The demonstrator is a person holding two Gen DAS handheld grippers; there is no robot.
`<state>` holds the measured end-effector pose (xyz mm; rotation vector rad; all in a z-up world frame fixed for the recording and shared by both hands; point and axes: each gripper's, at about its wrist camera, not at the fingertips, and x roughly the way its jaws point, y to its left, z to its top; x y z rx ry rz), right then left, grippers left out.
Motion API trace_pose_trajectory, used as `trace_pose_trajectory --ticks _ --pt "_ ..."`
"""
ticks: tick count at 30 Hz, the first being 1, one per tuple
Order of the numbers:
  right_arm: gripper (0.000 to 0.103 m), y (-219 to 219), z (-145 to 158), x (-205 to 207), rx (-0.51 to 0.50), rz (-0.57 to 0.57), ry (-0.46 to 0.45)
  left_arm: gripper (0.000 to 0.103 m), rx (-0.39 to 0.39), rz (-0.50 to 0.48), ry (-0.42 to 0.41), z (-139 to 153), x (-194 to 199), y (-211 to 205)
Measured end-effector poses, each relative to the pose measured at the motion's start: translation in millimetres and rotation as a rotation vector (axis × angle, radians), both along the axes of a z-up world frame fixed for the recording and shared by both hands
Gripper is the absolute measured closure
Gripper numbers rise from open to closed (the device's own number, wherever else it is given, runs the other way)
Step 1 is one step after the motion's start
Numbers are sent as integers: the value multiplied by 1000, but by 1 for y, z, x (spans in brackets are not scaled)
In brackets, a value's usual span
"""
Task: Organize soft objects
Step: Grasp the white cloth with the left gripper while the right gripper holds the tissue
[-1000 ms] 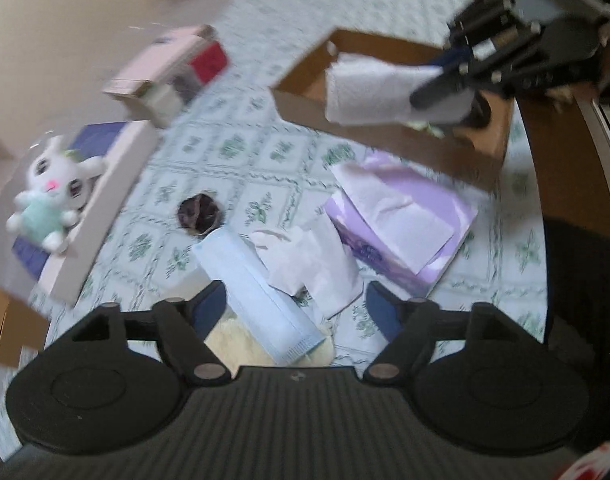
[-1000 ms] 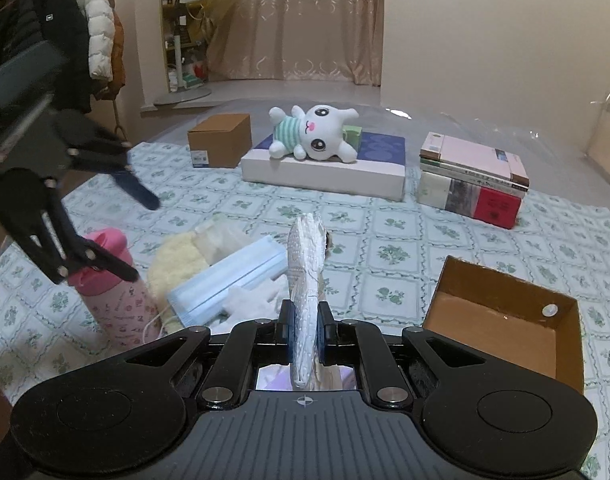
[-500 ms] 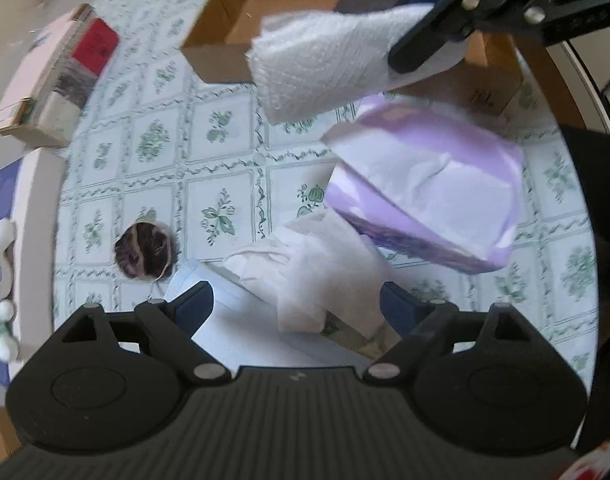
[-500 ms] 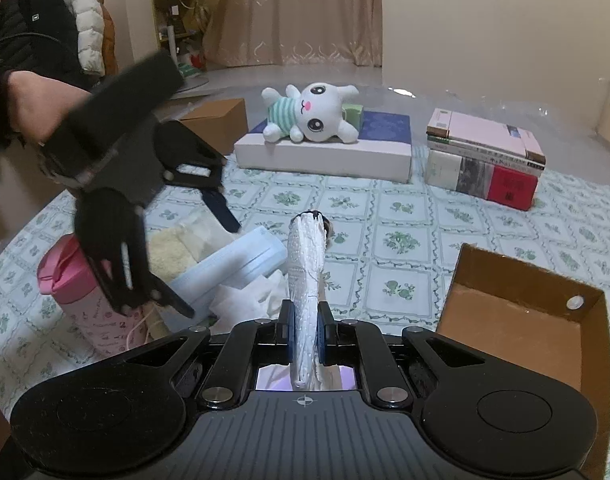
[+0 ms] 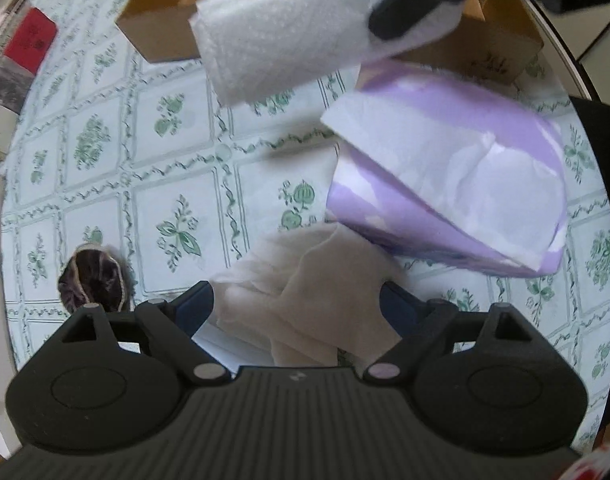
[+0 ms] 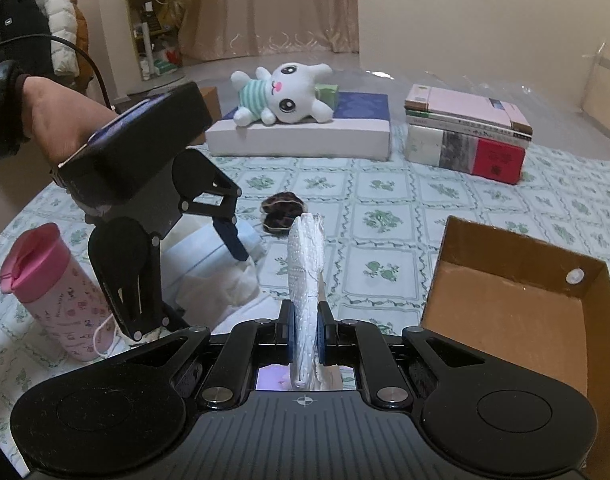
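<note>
My left gripper (image 5: 297,304) points down at the tablecloth with its jaws wide. A crumpled white tissue (image 5: 313,276) lies between the blue fingertips (image 5: 197,306), and the pads do not press on it. Seen from the right wrist, the left gripper (image 6: 193,292) hangs over the same tissue (image 6: 225,288), held by a person's hand (image 6: 53,120). My right gripper (image 6: 305,332) is shut on a folded white paper towel (image 6: 305,256), which stands upright between its pads. In the left wrist view that paper towel (image 5: 281,36) hovers by the brown cardboard box (image 5: 157,28).
A purple tissue pack (image 5: 445,184) lies right of the crumpled tissue. A dark scrunchie (image 5: 91,276) sits to its left, and a light blue face mask (image 6: 209,252) beside it. The open box (image 6: 517,248) is at right, a pink bottle (image 6: 53,292) at left. A plush bunny (image 6: 281,96) and books (image 6: 465,136) lie at the back.
My left gripper has come down, tipped steeply toward the table, and now straddles the crumpled tissue. My right gripper has sunk a little with the paper towel still in it.
</note>
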<state>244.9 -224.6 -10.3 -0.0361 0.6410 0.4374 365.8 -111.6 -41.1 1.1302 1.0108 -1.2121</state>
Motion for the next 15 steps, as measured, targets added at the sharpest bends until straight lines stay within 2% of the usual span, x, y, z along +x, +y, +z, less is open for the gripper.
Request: trace_pose_trajectory --ticks 4,9,11,13,15 --pt "92 -2 -3 1 4 -5 5 26 28 6 3 -11 2 0" --pt "92 -7 -6 0 10 -20 8 51 48 58 5 -17 7 1" --pt "92 -8 -6 -1 11 -27 8 68 44 56 -1 -15 5 1" --pt "92 -10 -5 -3 13 -34 10 77 48 62 -7 -12 2 1" --pt "92 -10 -4 -5 12 -39 9 81 46 73 -18 -8 -1 1"
